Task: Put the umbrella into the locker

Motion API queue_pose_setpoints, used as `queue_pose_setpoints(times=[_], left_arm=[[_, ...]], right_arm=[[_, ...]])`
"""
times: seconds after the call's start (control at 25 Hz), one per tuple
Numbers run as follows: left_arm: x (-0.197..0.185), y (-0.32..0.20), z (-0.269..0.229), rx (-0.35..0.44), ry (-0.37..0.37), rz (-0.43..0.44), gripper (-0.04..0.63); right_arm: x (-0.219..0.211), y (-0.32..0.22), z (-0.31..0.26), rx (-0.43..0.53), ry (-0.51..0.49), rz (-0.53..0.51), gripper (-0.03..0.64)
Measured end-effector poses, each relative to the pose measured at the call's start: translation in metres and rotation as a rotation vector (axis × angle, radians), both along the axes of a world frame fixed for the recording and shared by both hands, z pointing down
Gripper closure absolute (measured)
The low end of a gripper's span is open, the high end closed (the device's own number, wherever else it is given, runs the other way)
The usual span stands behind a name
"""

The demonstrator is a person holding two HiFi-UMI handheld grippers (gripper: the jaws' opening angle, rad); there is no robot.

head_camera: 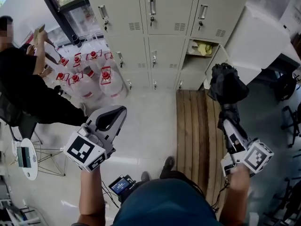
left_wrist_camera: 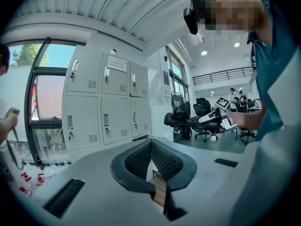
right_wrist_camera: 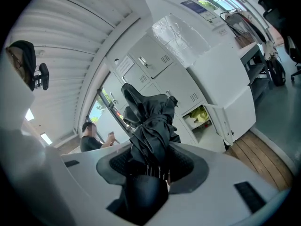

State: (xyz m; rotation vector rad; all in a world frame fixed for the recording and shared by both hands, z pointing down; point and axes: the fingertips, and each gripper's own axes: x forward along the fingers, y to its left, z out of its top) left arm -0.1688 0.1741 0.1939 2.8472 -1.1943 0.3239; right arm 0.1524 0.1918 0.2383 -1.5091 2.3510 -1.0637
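Observation:
A folded black umbrella (head_camera: pixel 228 81) sticks forward out of my right gripper (head_camera: pixel 227 113), whose jaws are shut on its handle end; it fills the right gripper view's centre (right_wrist_camera: pixel 150 121). The grey lockers (head_camera: pixel 155 13) stand ahead. One compartment (head_camera: pixel 203 48) at the right is open, with something yellow inside, and it shows beyond the umbrella (right_wrist_camera: pixel 201 117) with its door (right_wrist_camera: pixel 235 112) swung aside. My left gripper (head_camera: pixel 117 111) is held out at the left, shut and empty, its pads meeting (left_wrist_camera: pixel 151 145). From the left gripper view the umbrella (left_wrist_camera: pixel 181 119) is off to the right.
Several clear water bottles with red caps (head_camera: pixel 89 72) stand on the floor left of the lockers. A person in black (head_camera: pixel 23 84) is beside them. A wooden slatted strip (head_camera: pixel 197 135) runs up to the open compartment, a white cabinet (head_camera: pixel 258 41) is right of it, and office chairs (head_camera: pixel 291 121) are at far right.

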Motion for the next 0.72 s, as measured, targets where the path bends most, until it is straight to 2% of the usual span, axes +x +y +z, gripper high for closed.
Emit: queue_pose_setpoints(times=[0.4,0.6,0.72], left_arm=[[0.041,-0.027,-0.013,0.018,-0.047,-0.06,0.577],[0.06,-0.039,-0.012,0.017,-0.059,-0.042,0.577],[0.064,-0.055,-0.011,0.017,-0.048,-0.031,0.577]], right_arm=[[0.036,-0.053,0.002,0.03,-0.024,-0.067,0.408],[0.051,-0.062,0.01,0.013,-0.067,-0.059,0.408],[0.057,-0.071,0.009,0.015,-0.048,-0.042,0.408]])
